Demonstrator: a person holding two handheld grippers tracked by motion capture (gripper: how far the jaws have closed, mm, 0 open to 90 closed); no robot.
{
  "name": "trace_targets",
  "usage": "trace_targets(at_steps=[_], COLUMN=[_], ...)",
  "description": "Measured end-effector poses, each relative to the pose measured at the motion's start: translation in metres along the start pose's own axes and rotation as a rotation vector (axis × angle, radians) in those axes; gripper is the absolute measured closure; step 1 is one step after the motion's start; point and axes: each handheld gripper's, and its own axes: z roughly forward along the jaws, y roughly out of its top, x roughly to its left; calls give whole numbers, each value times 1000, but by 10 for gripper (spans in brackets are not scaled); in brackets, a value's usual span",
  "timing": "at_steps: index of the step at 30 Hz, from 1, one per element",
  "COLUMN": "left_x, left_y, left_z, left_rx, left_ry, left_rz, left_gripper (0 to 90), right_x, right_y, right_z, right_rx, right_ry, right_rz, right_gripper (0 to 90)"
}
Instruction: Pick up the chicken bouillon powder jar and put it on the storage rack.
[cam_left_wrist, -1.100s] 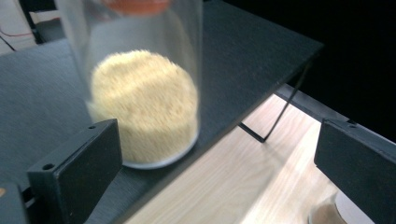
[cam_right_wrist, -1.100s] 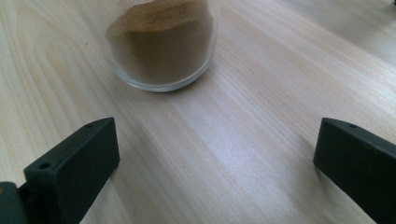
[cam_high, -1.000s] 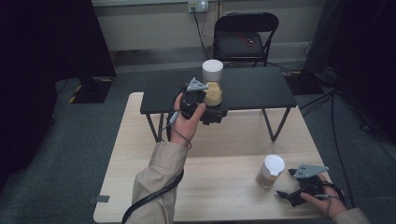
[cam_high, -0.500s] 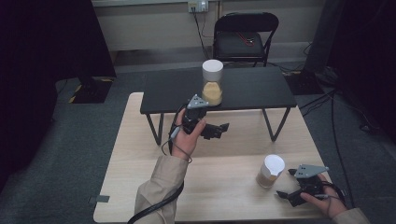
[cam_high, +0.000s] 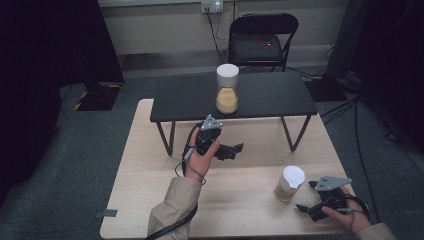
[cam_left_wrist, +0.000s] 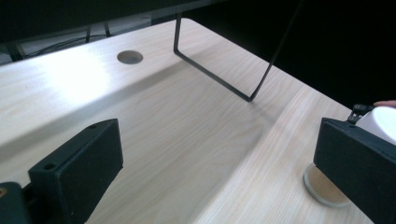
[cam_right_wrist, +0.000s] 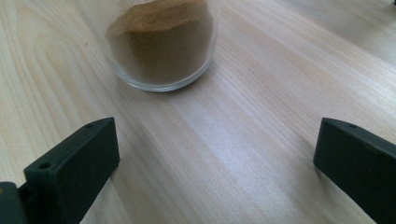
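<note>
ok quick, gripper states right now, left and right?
Left gripper: open, holding nothing, over the wooden table.
Right gripper: open, holding nothing, beside the jar of brown powder.

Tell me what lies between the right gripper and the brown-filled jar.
Nothing: in the right gripper view, bare wooden table separates the open right gripper from the jar.

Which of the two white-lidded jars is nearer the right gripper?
The jar of brown powder on the wooden table, just ahead of the right gripper. The other jar, holding yellow powder, stands up on the black shelf.
</note>
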Motion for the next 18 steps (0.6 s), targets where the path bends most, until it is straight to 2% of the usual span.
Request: trace_targets(at_steps=[4, 15, 18], left_x=[4, 5, 7], left_y=[-13, -39, -48], left_z=[3, 4, 1], left_rx=[9, 47, 50], left_ry=[-12, 18, 27], left_rz=[-14, -11, -22], left_gripper=[5, 8, 8], right_x=[0, 0, 0], right_y=[0, 0, 0], right_z=[0, 0, 0], right_rx=[0, 0, 0], right_ry=[0, 0, 0], right_rz=[0, 0, 0], right_gripper=[0, 0, 0])
